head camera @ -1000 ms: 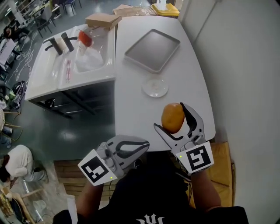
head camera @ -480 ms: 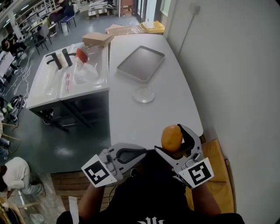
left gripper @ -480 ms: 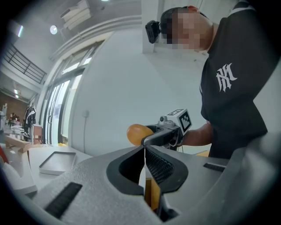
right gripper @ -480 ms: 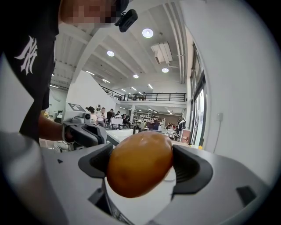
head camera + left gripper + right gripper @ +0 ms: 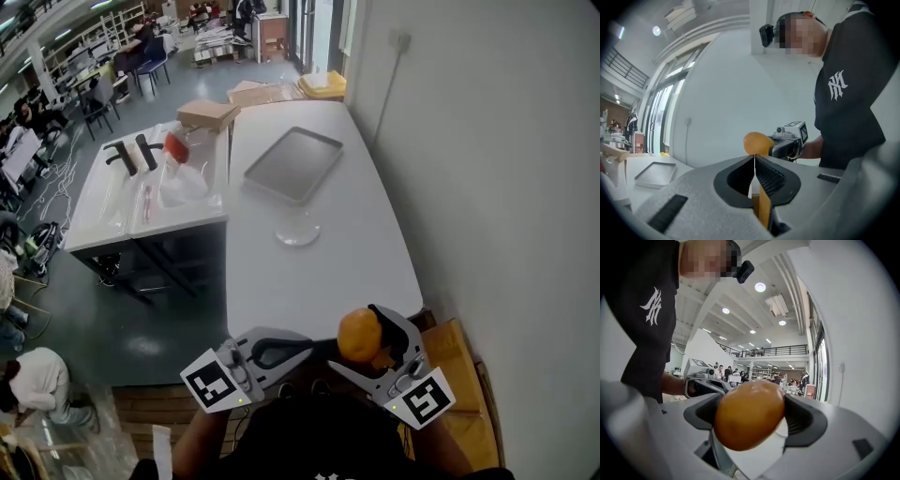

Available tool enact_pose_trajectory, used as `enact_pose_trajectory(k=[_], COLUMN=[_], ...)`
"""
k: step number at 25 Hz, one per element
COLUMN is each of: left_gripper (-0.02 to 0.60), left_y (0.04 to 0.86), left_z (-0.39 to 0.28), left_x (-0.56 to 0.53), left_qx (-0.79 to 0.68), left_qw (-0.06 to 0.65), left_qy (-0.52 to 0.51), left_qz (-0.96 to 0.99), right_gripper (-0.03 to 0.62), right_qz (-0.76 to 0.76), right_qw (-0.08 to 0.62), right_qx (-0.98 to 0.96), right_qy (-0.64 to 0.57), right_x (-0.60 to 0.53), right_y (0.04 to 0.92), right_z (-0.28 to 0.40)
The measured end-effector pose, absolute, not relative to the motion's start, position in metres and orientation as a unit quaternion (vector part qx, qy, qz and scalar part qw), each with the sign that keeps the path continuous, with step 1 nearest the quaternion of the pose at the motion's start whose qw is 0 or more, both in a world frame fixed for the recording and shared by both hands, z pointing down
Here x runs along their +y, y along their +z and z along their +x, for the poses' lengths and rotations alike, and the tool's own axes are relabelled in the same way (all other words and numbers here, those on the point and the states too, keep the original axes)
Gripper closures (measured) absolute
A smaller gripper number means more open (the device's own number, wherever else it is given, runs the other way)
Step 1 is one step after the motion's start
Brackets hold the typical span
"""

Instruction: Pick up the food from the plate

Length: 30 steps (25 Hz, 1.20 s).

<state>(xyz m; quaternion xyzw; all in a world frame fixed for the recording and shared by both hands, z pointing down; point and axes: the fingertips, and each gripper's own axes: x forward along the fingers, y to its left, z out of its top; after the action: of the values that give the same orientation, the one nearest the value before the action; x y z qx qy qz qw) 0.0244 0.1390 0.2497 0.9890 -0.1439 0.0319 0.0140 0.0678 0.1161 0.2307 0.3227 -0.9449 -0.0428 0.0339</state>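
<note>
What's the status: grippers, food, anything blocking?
Right gripper shut on orange food, held in the air. Left gripper shut, empty. Glass plate bare. Nothing in the way.

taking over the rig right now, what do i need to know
Left gripper: shut, empty, close to the body.
Right gripper: shut on the orange food, lifted at the table's near end.
Plate: empty, mid-table, on the near side of the metal tray.
Done: the food is off the plate.
Left: nothing of the pick; hold the grip firm, no drop-off spot is given.
</note>
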Motion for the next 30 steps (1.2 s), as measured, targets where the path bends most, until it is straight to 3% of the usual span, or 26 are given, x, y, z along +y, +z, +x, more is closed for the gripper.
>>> enact_pose_trajectory(k=[13,30], left_gripper=[0.574,0.574], left_y=[0.263,0.258], left_z=[0.093,0.102], left_x=[0.173,0.169], left_qx=[-0.174,-0.191], left_qw=[0.048,0.043], left_qy=[0.057,0.068], left_qz=[0.982,0.978], right_gripper=[0.171,0.171], right_qz=[0.263,0.248], right_qw=[-0.016,-0.014], right_qx=[-0.964,-0.969], right_qy=[-0.035,0.004], right_x=[0.122,0.116], right_y=[0.241,0.263], right_z=[0.125,0.136])
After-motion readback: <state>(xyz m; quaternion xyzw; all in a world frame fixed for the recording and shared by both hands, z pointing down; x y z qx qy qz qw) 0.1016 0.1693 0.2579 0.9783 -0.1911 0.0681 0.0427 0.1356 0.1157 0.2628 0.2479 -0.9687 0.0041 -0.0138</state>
